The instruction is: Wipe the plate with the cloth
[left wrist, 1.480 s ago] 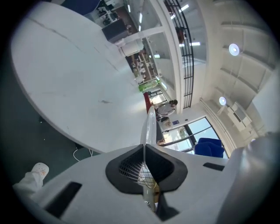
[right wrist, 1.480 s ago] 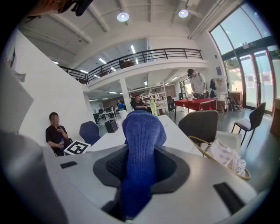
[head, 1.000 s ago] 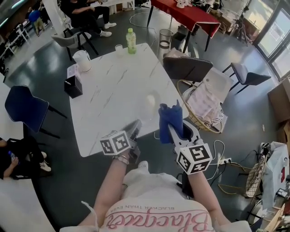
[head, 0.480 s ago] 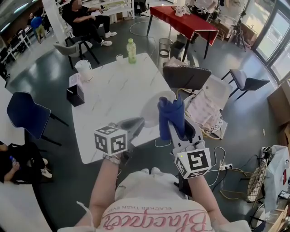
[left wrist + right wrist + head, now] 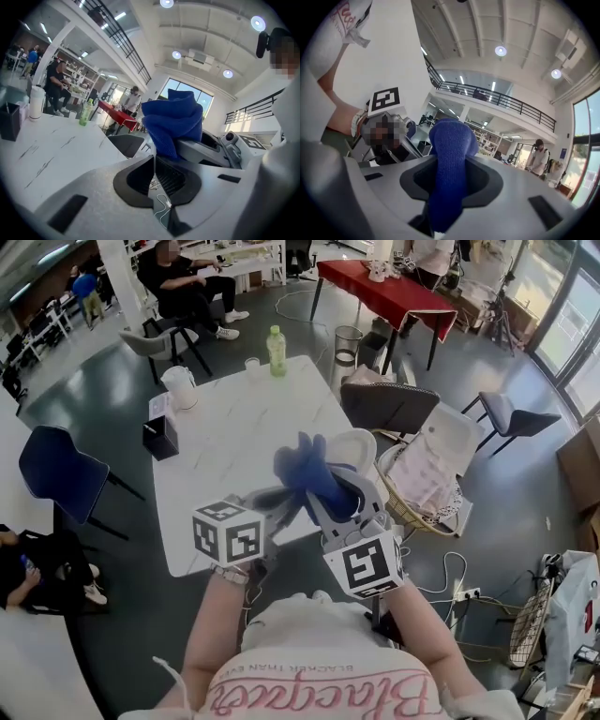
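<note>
the left gripper (image 5: 153,176) is clenched on a thin white edge, seemingly the rim of the plate (image 5: 364,448), held up in the air over the near edge of the marble table (image 5: 234,427). the right gripper (image 5: 449,187) grasps the blue cloth (image 5: 451,150), bunched upright between its jaws. from the head view the cloth overlaps the plate; contact is unclear.

The white marble tabletop (image 5: 242,432) is bare in the middle. A green plastic bottle (image 5: 275,339), white jug (image 5: 178,387) and black box (image 5: 161,439) line its far and left edges; a grey chair (image 5: 389,407) crowds its right edge.
</note>
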A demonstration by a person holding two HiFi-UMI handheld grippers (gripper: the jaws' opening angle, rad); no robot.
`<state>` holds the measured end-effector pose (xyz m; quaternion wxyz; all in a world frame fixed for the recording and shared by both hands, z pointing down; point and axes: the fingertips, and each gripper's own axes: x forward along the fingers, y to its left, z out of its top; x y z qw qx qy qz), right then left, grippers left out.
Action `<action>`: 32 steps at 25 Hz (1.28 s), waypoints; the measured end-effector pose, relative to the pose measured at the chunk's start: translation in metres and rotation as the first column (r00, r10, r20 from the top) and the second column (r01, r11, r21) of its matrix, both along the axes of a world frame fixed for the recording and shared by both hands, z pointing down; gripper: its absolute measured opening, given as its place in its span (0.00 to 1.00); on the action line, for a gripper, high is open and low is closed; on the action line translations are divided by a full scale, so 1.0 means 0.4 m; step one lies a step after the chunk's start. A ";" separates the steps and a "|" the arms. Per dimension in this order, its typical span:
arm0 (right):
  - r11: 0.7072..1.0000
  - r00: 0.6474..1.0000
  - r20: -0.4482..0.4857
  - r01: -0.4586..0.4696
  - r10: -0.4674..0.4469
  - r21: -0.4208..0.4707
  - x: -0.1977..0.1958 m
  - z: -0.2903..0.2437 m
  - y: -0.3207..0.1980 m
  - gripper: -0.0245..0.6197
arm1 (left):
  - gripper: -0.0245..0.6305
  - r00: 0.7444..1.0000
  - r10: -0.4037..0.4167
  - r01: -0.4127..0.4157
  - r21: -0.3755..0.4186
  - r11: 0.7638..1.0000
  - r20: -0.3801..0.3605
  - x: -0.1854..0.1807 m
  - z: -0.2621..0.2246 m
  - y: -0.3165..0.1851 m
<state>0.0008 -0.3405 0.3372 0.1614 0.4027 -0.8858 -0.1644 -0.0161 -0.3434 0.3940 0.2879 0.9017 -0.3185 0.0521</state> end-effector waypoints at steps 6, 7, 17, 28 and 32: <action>0.998 0.998 0.030 -0.052 0.051 0.031 0.008 -0.032 -0.041 0.22 | 0.06 0.999 -0.034 0.034 0.002 0.999 -0.014 -0.030 -0.016 0.012; 0.997 0.997 0.044 -0.071 0.070 0.031 0.019 -0.039 -0.051 0.22 | 0.06 0.999 -0.036 0.036 0.005 0.999 -0.013 -0.034 -0.019 0.013; 0.942 0.931 0.158 -0.336 0.329 0.014 0.245 -0.083 -0.129 0.22 | 0.06 0.997 -0.052 0.053 0.015 0.998 -0.056 -0.039 -0.045 0.041; 0.951 0.914 0.270 -0.310 0.301 -0.011 0.274 -0.114 -0.023 0.22 | 0.06 0.989 -0.090 0.092 0.016 0.996 -0.119 -0.061 -0.058 0.024; 0.990 0.955 0.264 -0.131 0.138 -0.041 0.122 -0.093 0.034 0.22 | 0.06 0.986 -0.092 0.095 0.010 0.995 -0.137 -0.059 -0.062 0.019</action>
